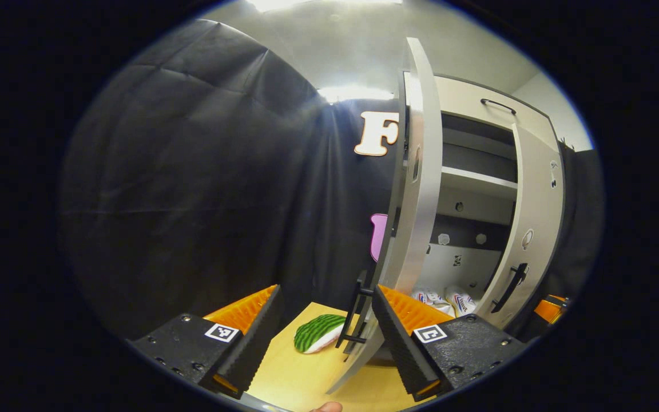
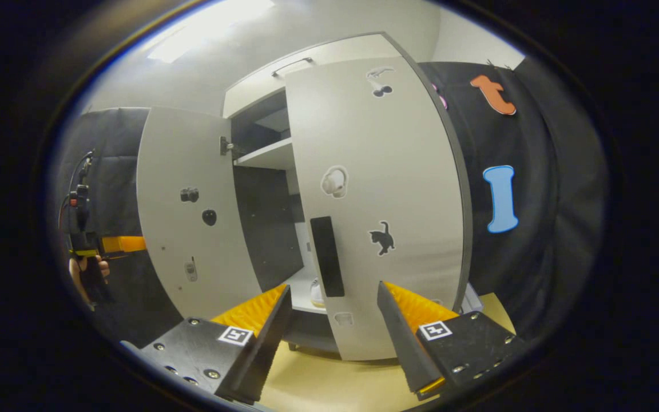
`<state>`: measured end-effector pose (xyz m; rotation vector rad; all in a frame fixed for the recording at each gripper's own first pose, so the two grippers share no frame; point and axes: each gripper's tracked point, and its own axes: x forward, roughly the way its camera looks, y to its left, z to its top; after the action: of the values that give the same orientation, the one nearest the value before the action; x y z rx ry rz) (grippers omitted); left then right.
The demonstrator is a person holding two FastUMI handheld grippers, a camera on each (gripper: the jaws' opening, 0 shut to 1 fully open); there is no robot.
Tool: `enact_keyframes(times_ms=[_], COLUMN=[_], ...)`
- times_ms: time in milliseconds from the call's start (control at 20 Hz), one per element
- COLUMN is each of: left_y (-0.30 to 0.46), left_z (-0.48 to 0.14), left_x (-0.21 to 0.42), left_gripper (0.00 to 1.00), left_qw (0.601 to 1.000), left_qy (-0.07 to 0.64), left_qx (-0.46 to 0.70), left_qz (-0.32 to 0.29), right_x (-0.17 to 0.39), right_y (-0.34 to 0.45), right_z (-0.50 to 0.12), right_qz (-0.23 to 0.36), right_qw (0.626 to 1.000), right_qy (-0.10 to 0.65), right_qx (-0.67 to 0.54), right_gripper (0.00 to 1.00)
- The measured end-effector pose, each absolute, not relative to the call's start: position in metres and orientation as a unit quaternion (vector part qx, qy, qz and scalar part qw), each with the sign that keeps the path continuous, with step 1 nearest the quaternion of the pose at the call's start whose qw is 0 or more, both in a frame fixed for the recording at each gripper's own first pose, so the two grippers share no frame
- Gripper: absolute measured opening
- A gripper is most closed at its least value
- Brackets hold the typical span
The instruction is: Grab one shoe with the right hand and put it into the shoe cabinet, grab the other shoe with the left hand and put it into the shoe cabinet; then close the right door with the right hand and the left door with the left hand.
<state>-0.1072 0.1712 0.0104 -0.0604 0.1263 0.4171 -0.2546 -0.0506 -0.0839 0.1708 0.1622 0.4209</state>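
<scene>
Well, both grippers — left (image 1: 325,337), right (image 2: 334,337) — gape, fingers empty.

Black cloth wall (image 1: 192,171), wooden floor (image 1: 301,377)

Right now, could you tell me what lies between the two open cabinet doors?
In the left gripper view, between the left door and right door is the cabinet's open inside, with shoes on its floor.

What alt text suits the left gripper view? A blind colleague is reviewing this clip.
The open left gripper faces the edge of the cabinet's left door, which stands ajar. Shoes lie on the bottom shelf inside, and a green striped object lies on the wooden floor.
</scene>
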Motion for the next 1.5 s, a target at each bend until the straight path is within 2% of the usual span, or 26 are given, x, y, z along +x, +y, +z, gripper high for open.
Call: enact_keyframes(times_ms=[200, 250, 350, 650, 700, 750, 800, 850, 900, 950, 1050, 1500], left_y=[0.166, 0.164, 0.16, 0.139, 0.138, 0.138, 0.137, 0.134, 0.131, 0.128, 0.124, 0.137], left_z=[0.012, 0.013, 0.018, 0.044, 0.044, 0.042, 0.042, 0.04, 0.039, 0.039, 0.037, 0.041], left_x=[-0.109, -0.11, -0.112, -0.129, -0.13, -0.128, -0.125, -0.12, -0.119, -0.118, -0.119, -0.146], left_gripper=[0.89, 0.94, 0.93, 0.93, 0.88, 0.93, 0.88, 0.93, 0.88, 0.93, 0.93, 0.93], left_qw=[0.979, 0.981, 0.983, 0.992, 0.993, 0.994, 0.995, 0.996, 0.996, 0.997, 0.996, 0.997], left_qy=[0.07, 0.07, 0.069, 0.074, 0.075, 0.075, 0.075, 0.075, 0.074, 0.075, 0.074, 0.068], left_qx=[-0.034, -0.031, -0.026, -0.029, -0.026, -0.023, -0.022, -0.024, -0.028, -0.033, -0.04, -0.028], left_qz=[0.186, 0.18, 0.167, 0.096, 0.085, 0.074, 0.061, 0.047, 0.032, 0.018, 0.0, -0.015], right_x=[-0.254, -0.254, -0.256, -0.262, -0.265, -0.268, -0.269, -0.272, -0.273, -0.275, -0.279, -0.291], right_y=[-0.052, -0.052, -0.052, -0.054, -0.057, -0.059, -0.062, -0.066, -0.069, -0.073, -0.079, -0.105], right_z=[-0.085, -0.085, -0.085, -0.084, -0.084, -0.083, -0.083, -0.081, -0.08, -0.08, -0.078, -0.064], right_qz=[0.203, 0.203, 0.204, 0.205, 0.203, 0.201, 0.197, 0.194, 0.19, 0.187, 0.181, 0.153], right_qw=[0.972, 0.972, 0.971, 0.971, 0.972, 0.972, 0.973, 0.974, 0.975, 0.975, 0.976, 0.982], right_qy=[0.083, 0.083, 0.083, 0.08, 0.08, 0.079, 0.077, 0.076, 0.074, 0.074, 0.073, 0.053], right_qx=[0.09, 0.091, 0.089, 0.09, 0.089, 0.088, 0.088, 0.088, 0.09, 0.092, 0.096, 0.097], right_gripper=[0.9, 0.9, 0.9, 0.9, 0.9, 0.9, 0.9, 0.9, 0.9, 0.9, 0.9, 0.9])
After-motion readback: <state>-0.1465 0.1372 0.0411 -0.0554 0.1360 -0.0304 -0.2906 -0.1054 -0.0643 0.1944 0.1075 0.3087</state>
